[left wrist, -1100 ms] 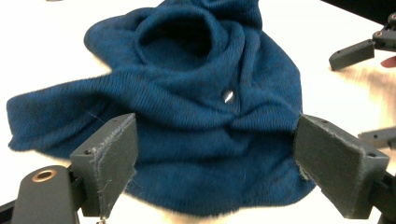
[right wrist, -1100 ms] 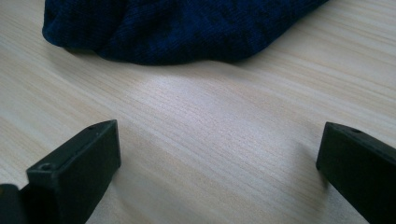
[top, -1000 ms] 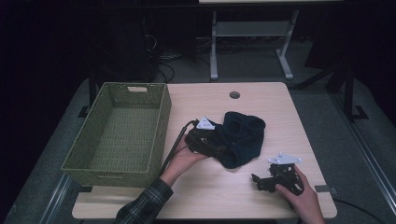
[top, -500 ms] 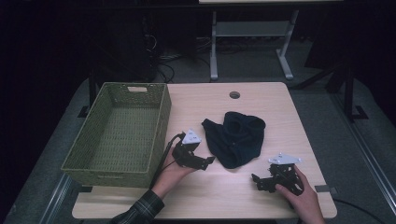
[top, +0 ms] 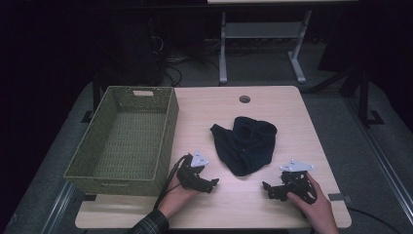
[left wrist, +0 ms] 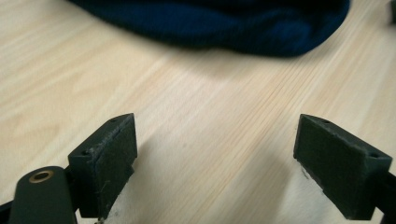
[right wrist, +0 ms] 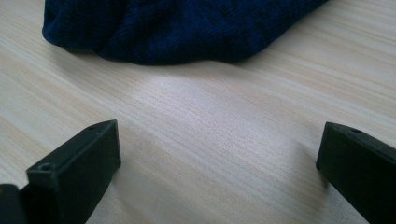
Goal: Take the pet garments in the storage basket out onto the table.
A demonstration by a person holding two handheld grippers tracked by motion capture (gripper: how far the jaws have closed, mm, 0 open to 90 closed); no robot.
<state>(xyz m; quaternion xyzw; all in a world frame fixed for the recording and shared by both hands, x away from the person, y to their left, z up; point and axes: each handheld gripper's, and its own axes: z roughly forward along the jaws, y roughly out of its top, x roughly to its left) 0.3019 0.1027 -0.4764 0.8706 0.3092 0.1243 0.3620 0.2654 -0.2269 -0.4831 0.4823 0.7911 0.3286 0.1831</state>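
**Pale wood table, dark cloth at its middle, both grippers low at the near edge**

Light wood-grain table stands on grey carpet in a dim room, with a metal frame of white legs behind it and cables on the floor beyond the far edge. A small round grommet hole sits near the far edge. A green woven rectangular basket lies along the table's left side, its near corner reaching toward the front edge.

The crumpled dark navy knit cloth lies near the table's middle, apart from the basket and from both grippers. The left gripper rests low near the front edge, just beside the basket's near right corner, its jaws spread wide over bare wood. The right gripper sits near the front right, held by a hand, its jaws likewise wide apart with nothing between them.

Bare tabletop lies open between the two grippers, in front of the cloth, and along the right and far sides
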